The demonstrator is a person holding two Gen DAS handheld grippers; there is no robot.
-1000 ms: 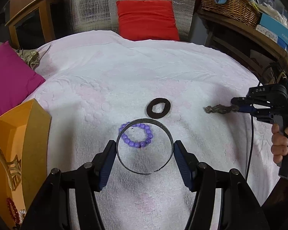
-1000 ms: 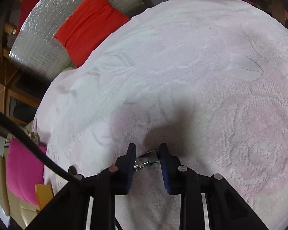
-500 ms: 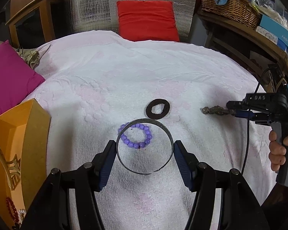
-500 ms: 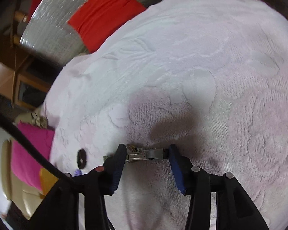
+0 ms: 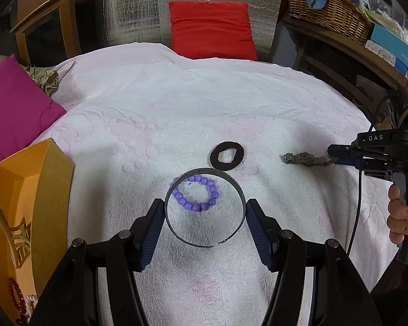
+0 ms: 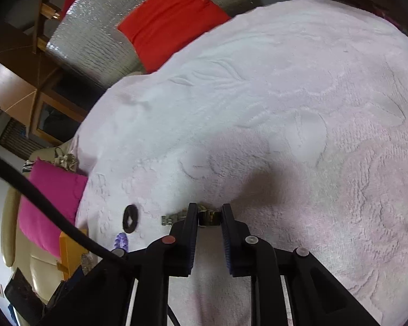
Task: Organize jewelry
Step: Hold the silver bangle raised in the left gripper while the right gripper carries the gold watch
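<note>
Altogether four loose pieces of jewelry show on the white towel that covers the counter. One dark metal bangle sits clamped between the jaws of the left gripper, whose pads press on its two sides at a middling width. Seen through the bangle's hoop, one purple bead bracelet lies on the towel. Just beyond it rests one dark brown ring-shaped band. To the right of that band lies one metal link bracelet, stretched out in a line. The right gripper has just been closing, and its jaws now stand narrow, pinching one end of that link bracelet while the rest trails left along the towel. A hand grips this gripper's handle. At the left edge stands one orange tray, holding a gold hair claw and red beads. Around the counter are one magenta cushion, one red cushion, and one wicker basket on a shelf.
</note>
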